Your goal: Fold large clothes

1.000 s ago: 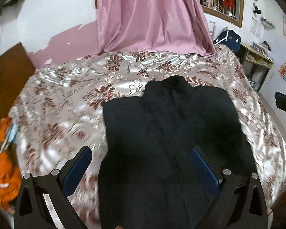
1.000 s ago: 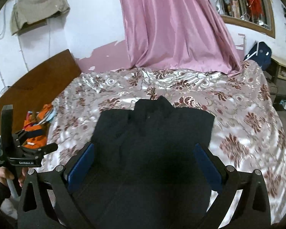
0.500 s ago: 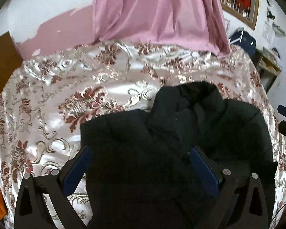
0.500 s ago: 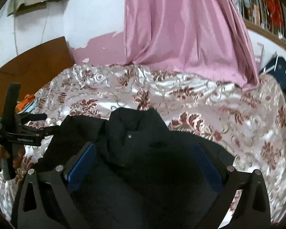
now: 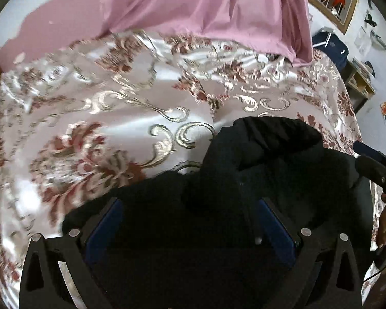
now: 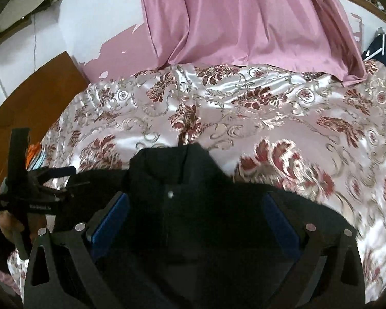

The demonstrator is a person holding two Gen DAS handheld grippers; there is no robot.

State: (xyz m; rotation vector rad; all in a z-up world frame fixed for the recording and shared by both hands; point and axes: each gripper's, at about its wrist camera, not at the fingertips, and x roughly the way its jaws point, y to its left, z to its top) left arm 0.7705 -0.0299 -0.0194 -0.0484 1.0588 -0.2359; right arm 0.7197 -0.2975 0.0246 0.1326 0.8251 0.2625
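Black jacket (image 6: 182, 206) rumpled on glossy floral satin bedspread (image 6: 270, 108); both tools (image 5: 190, 221) (image 6: 195, 216) spread apart

My left-wrist camera is looking forward and down along my left gripper (image 5: 187, 221), sitting close over the black jacket (image 5: 257, 170) on the floral bedspread (image 5: 103, 118), facing the pink curtain (image 5: 205, 5). My right-wrist camera is doing likewise from my right gripper (image 6: 193, 219), just as near. Both are sharing the jacket's collar, the bedspread and the curtain, and each is catching the other gripper at its frame edge
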